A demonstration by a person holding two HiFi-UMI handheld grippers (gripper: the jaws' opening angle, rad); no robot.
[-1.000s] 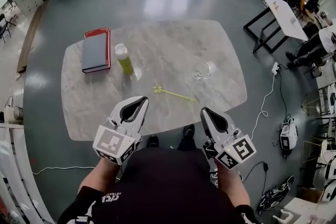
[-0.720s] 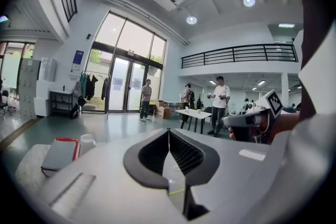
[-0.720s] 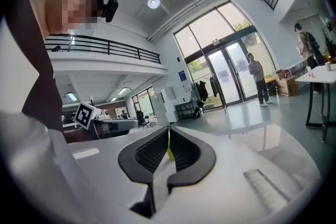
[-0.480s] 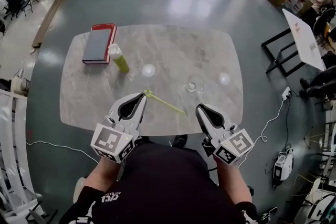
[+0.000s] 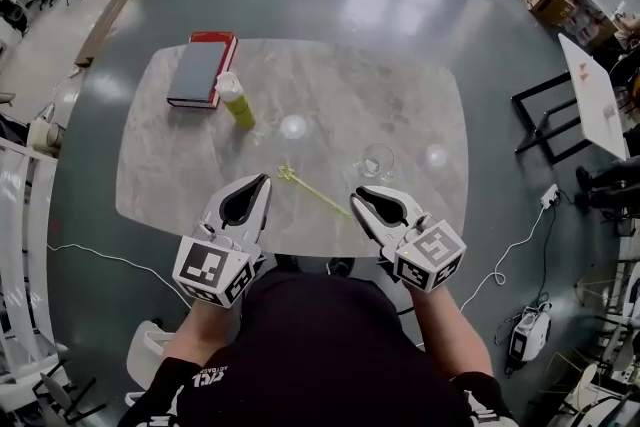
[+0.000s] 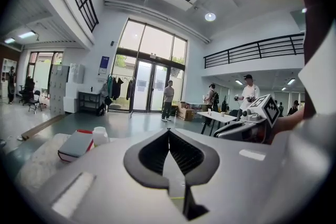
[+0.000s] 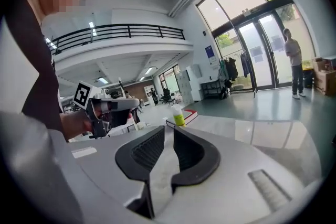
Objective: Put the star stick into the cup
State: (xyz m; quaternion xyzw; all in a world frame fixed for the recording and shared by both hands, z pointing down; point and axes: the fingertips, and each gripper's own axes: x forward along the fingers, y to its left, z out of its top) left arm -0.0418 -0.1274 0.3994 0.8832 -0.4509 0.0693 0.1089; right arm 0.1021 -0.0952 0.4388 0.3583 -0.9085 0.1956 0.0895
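Observation:
The yellow-green star stick (image 5: 311, 188) lies flat on the marble table (image 5: 160, 175) near its front edge, star end to the left. A clear glass cup (image 5: 378, 160) stands just behind and right of it. My left gripper (image 5: 262, 181) hovers at the stick's left end, jaws shut and empty; in the left gripper view its tips (image 6: 169, 131) meet. My right gripper (image 5: 357, 196) hangs over the front edge by the stick's right end. Its jaws are opening, with a narrow gap and nothing between them (image 7: 169, 129).
A grey book with a red cover (image 5: 201, 70) and a yellow-green bottle with a white cap (image 5: 237, 100) sit at the table's back left. Another table (image 5: 597, 105) stands at the right. Cables (image 5: 510, 250) lie on the floor. People stand far off by the doors.
My right gripper has moved left toward the stick's right end and its jaws have parted slightly. The head view has shifted, so the table sits further right. The left gripper has hardly moved.

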